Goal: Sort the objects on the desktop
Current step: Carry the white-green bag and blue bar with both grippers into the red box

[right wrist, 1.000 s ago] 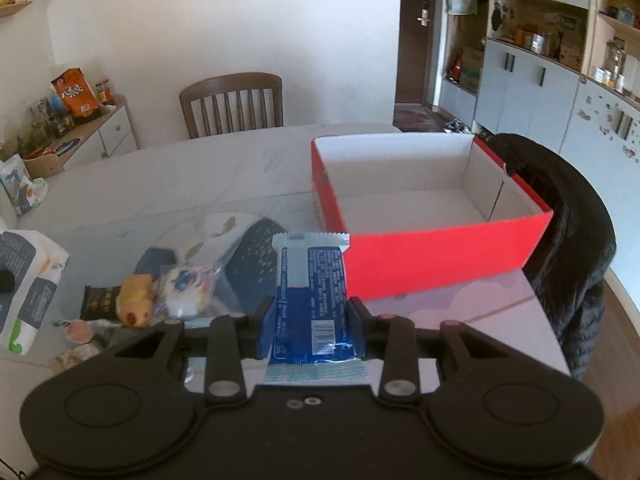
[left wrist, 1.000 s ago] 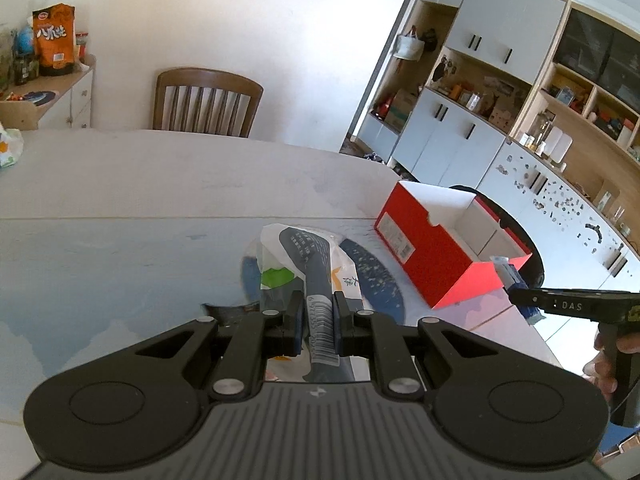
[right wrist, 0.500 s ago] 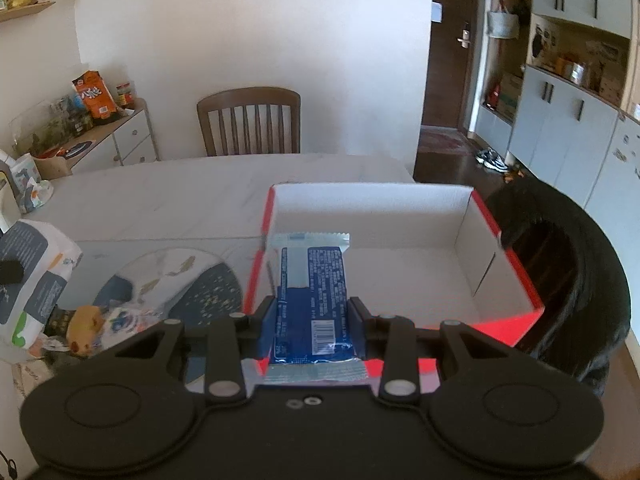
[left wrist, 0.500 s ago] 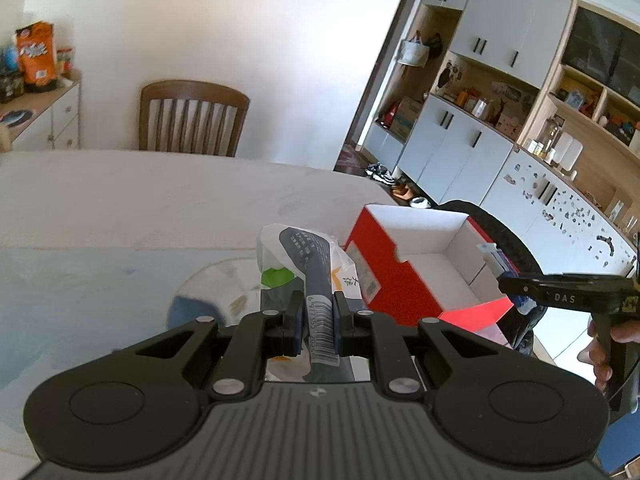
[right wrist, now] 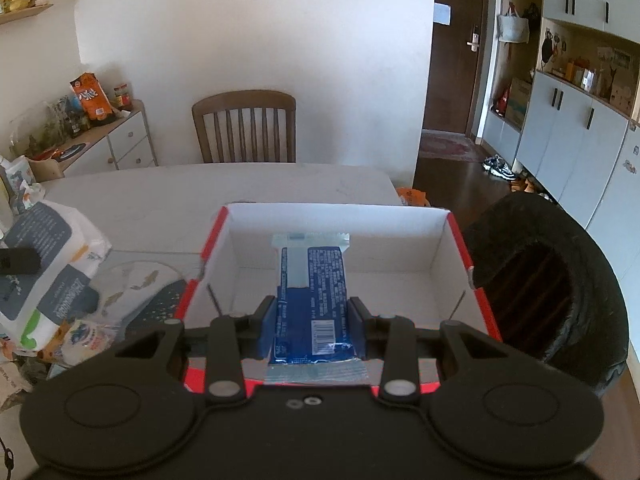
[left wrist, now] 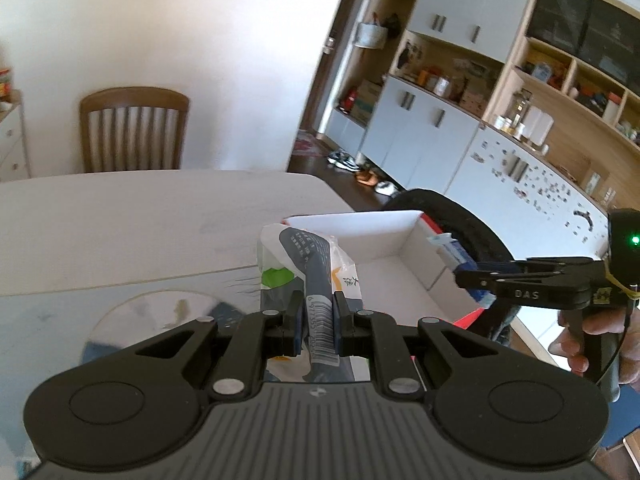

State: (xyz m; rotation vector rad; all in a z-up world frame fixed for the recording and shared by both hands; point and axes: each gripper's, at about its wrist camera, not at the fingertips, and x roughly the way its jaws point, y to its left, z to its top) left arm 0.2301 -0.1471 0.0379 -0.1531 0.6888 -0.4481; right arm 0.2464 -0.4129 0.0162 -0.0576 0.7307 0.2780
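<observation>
My left gripper [left wrist: 316, 322] is shut on a white, grey and green tissue pack [left wrist: 304, 264], held up at the near left corner of the red box [left wrist: 396, 240]. My right gripper [right wrist: 312, 320] is shut on a blue and white snack packet [right wrist: 312, 276] and holds it over the box's white inside [right wrist: 400, 292]. In the left wrist view the right gripper [left wrist: 466, 276] reaches in from the right with the blue packet [left wrist: 450, 250] above the box's far side. In the right wrist view the tissue pack [right wrist: 48, 268] hangs at the left, just outside the box.
The box sits near the right edge of a pale table [right wrist: 180, 192]. Small wrapped snacks [right wrist: 86, 338] lie on a round patterned mat [right wrist: 148, 280] left of it. A black jacket [right wrist: 552, 284] drapes a chair at the right; a wooden chair [right wrist: 244, 128] stands behind.
Both grippers have travelled right with their loads. The blue packet went from in front of the box to over its inside. The tissue pack went from over the mat to the box's corner.
</observation>
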